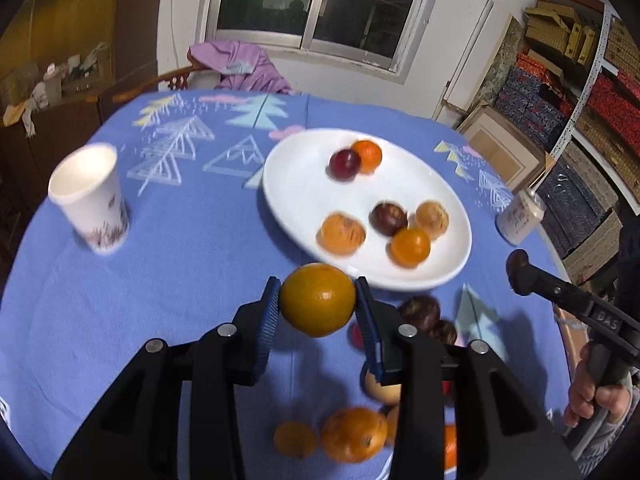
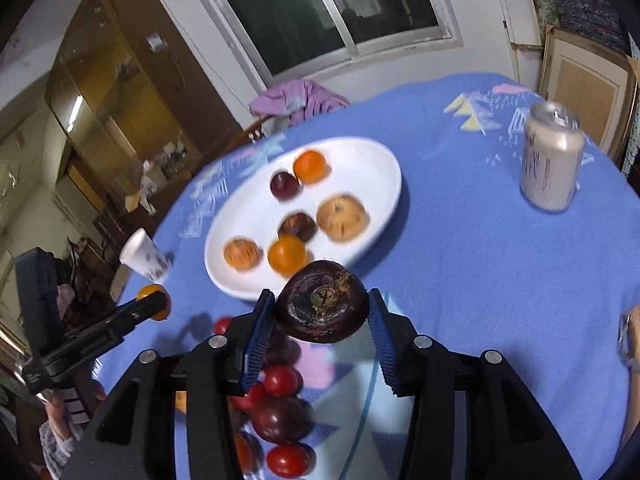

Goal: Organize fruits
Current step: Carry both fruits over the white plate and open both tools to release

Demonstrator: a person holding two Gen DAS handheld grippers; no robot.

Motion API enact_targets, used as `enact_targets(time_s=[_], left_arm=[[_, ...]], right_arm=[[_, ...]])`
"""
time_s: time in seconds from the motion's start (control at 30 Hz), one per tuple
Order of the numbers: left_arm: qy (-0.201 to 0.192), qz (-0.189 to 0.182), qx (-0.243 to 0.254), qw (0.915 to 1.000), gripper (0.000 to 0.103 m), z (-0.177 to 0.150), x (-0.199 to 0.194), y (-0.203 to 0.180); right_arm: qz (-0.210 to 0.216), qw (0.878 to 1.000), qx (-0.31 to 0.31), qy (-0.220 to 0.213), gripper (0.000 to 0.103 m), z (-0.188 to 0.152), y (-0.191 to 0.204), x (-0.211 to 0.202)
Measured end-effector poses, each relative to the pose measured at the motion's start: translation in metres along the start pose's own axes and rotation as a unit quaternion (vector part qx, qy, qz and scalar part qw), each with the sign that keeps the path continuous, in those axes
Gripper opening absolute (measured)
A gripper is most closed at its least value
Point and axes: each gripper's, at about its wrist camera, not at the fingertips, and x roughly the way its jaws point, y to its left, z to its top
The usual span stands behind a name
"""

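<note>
My left gripper is shut on an orange, held above the blue tablecloth just short of the white oval plate. My right gripper is shut on a dark purple fruit with a dry stem, near the plate's front rim. Several fruits lie on the plate: oranges, dark plums and a pale speckled one. Loose fruits sit on the cloth below the grippers: oranges, dark fruits and red tomatoes. The right gripper appears at the right edge of the left wrist view with its fruit.
A white paper cup stands left of the plate. A pale drink can stands to the plate's right. A chair with a purple garment is behind the table. Shelves of boxes line the right wall.
</note>
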Motion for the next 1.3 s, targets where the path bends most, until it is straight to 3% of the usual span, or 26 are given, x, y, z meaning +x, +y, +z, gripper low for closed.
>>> enact_targets(time_s=[0.3, 0.67, 0.77, 0.93, 1.1, 1.17, 1.3], left_arm=[[0.000, 0.012, 0.001, 0.9999, 0.037, 0.058, 0.048, -0.009], [0.033, 0.015, 0.006, 0.9993, 0.037, 0.068, 0.115, -0.003], [0.040, 0.003, -0.001, 0.9992, 0.050, 0.066, 0.122, 0.000], [0.027, 0.005, -0.001, 0.9996, 0.052, 0.065, 0.111, -0.001], [0.000, 0.010, 0.000, 1.0000, 0.057, 0.065, 0.071, -0.004], [-0.015, 0.023, 0.012, 0.9995, 0.062, 0.057, 0.049, -0.008], [-0.031, 0.028, 0.025, 0.9988, 0.065, 0.023, 0.010, -0.010]], right_arm=[[0.001, 1.000, 0.016, -0.006, 0.048, 0.058, 0.002, 0.054], [-0.021, 0.999, -0.008, 0.023, 0.049, 0.081, -0.005, 0.131], [-0.019, 1.000, 0.005, 0.021, 0.050, 0.080, -0.011, 0.134], [-0.012, 1.000, 0.015, 0.008, 0.050, 0.080, -0.012, 0.121], [0.024, 1.000, 0.018, -0.006, 0.052, 0.075, 0.002, 0.084], [0.028, 0.999, 0.007, -0.013, 0.057, 0.068, 0.012, 0.066], [0.038, 0.999, -0.009, -0.015, 0.058, 0.052, 0.027, 0.030]])
